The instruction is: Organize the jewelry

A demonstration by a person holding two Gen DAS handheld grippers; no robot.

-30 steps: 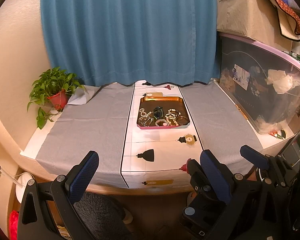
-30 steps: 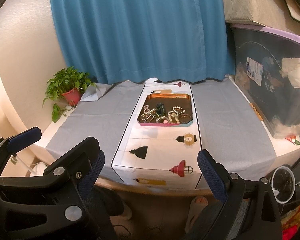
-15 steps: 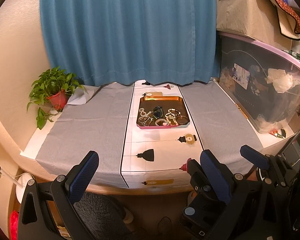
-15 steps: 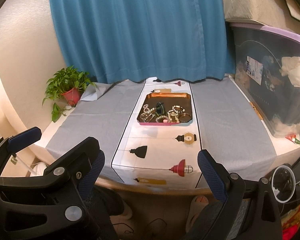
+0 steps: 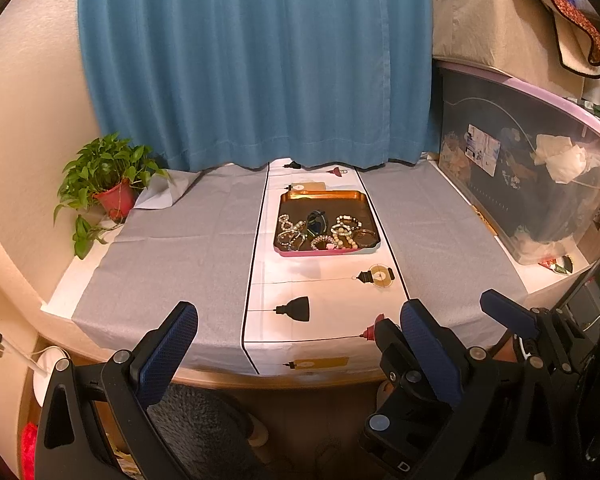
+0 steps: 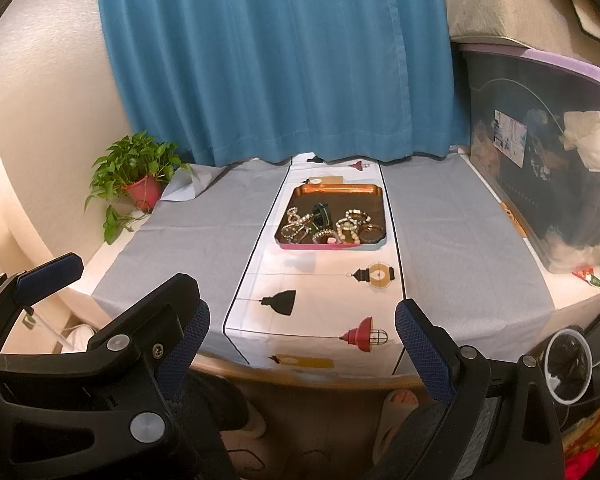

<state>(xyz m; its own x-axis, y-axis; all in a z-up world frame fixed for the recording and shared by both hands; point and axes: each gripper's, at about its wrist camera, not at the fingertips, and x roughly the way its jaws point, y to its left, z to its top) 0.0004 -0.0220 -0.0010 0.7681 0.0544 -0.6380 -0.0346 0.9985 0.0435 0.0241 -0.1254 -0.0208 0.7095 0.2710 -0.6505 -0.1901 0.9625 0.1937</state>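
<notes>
A copper tray with a pink front rim (image 5: 327,253) (image 6: 332,246) sits on the white runner at the middle of the table. It holds several bead bracelets (image 5: 342,232) (image 6: 350,226), a dark bangle (image 5: 315,218) and a brown ring-shaped bangle (image 5: 366,237). My left gripper (image 5: 300,344) is open and empty, held off the table's front edge. My right gripper (image 6: 302,338) is open and empty beside it, also short of the table. Both are well back from the tray.
A potted plant (image 5: 112,188) stands at the far left. A large clear storage bin (image 5: 532,184) with a fabric box on top lines the right side. A blue curtain (image 5: 256,64) hangs behind. Grey cloth (image 5: 172,248) covers the table either side of the runner.
</notes>
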